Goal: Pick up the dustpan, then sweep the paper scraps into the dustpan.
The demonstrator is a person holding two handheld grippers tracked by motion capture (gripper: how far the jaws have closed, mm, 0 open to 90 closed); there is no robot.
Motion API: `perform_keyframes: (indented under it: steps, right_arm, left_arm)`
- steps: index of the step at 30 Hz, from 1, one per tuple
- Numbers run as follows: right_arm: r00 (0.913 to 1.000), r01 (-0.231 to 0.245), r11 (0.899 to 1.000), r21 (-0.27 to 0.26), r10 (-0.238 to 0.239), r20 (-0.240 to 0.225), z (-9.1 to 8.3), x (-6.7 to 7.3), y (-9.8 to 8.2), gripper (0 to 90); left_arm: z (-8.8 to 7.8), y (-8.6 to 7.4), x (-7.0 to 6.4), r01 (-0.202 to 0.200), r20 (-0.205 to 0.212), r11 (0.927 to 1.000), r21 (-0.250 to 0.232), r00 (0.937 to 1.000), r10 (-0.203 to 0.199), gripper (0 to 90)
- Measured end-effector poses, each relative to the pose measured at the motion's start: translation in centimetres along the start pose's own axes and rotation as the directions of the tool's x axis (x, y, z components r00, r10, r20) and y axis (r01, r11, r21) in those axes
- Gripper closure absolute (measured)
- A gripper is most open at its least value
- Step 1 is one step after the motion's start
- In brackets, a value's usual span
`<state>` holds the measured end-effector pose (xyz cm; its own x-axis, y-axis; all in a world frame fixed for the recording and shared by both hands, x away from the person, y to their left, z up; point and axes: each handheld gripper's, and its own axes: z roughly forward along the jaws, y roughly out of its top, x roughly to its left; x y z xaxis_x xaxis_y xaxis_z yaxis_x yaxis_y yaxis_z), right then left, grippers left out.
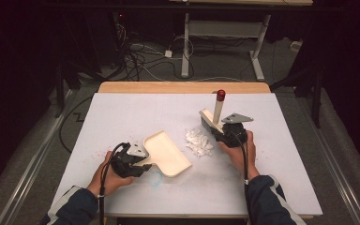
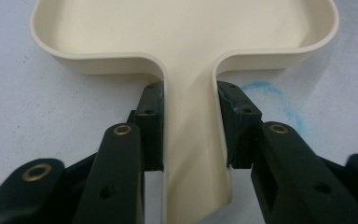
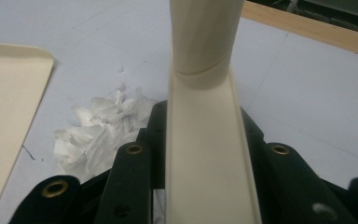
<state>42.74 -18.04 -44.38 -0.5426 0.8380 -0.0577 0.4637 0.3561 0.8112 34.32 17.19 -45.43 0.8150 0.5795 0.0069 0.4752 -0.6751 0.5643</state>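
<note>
while each tool (image 1: 140, 165) (image 1: 219, 132) clamps dustpan (image 1: 166, 152) or brush (image 1: 214, 116), paper scraps (image 1: 198, 142) between them, on the table (image 1: 122, 117).

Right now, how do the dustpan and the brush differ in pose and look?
The dustpan lies flat on the table, its open mouth towards the paper scraps; the brush stands tilted, handle up. The dustpan is plain cream all over; the brush has a red cap and dark bristles. The left tongs clamp the dustpan's handle; the right tongs clamp the brush's head. Both are cream plastic and gripped.
</note>
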Motion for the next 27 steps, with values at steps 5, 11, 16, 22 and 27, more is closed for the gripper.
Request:
perform_keyframes:
  steps: [5,11,16,22,27]
  right_arm:
    - [0.9998,-0.014,1.0,-0.02,0.015,0.012,0.1,0.0,-0.1,67.5]
    - [1.0,-0.001,1.0,-0.027,0.001,-0.004,0.5,0.8,-0.1,67.5]
    - [0.9998,0.013,0.999,-0.033,-0.014,-0.016,0.7,1.8,-0.4,67.3]
    - [0.9986,0.019,0.999,-0.042,-0.021,-0.05,0.8,2.7,-0.5,67.1]
    - [0.9976,0.028,0.999,-0.046,-0.031,-0.061,0.8,3.7,-0.6,66.9]
  left_arm:
    - [0.3,0.6,-0.1,-0.004,0.012,1.0,0.003,0.9999,0.004,63.9]
    - [1.1,1.8,-0.5,-0.018,0.029,0.9998,0.012,0.9994,0.018,63.9]
    - [1.4,2.1,-0.7,-0.018,0.037,0.9997,0.019,0.9992,0.017,63.9]
    - [1.5,2.0,-0.6,-0.013,0.042,0.9997,0.021,0.999,0.012,63.9]
    - [1.5,2.0,-0.6,-0.01,0.046,0.9997,0.023,0.9989,0.009,63.9]
